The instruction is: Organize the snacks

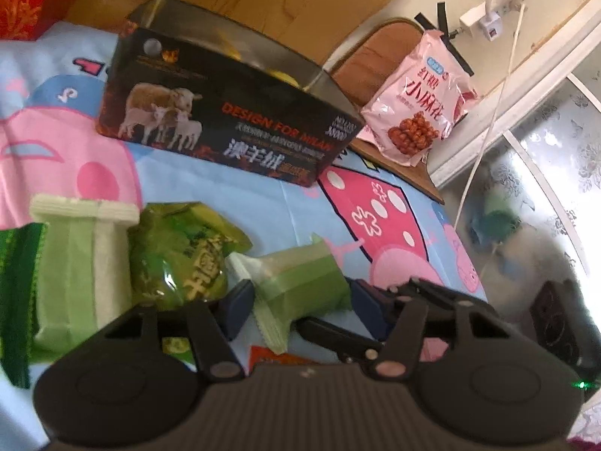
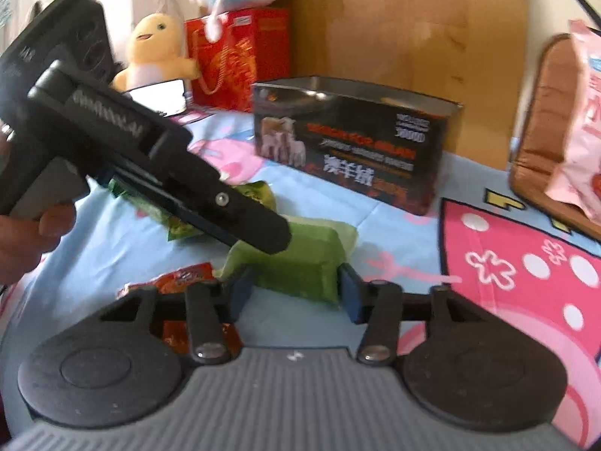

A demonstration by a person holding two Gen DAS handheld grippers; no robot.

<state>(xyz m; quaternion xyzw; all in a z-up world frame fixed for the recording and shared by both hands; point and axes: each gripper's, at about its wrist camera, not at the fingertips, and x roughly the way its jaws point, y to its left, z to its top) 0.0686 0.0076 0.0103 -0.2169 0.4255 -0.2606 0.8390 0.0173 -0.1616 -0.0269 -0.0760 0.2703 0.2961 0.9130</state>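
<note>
Snack packet [image 1: 300,278], pale green, lies on the cartoon bedsheet [image 1: 285,206] near the open black box [image 1: 225,112], and I want one firm hold before lifting it boxward, since both left fingers [image 1: 236,308] and right fingers [image 2: 353,297] sit half-apart astride it, grip unclear.

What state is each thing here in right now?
Black box, open-topped, upright.
Pink snack bag, propped on chair.
Pale green packet, lying on sheet, pads at both sides.
Right gripper, shut on that packet.
Left gripper, straddles that packet, grip unclear.
Dark green packet, lying loose.
</note>
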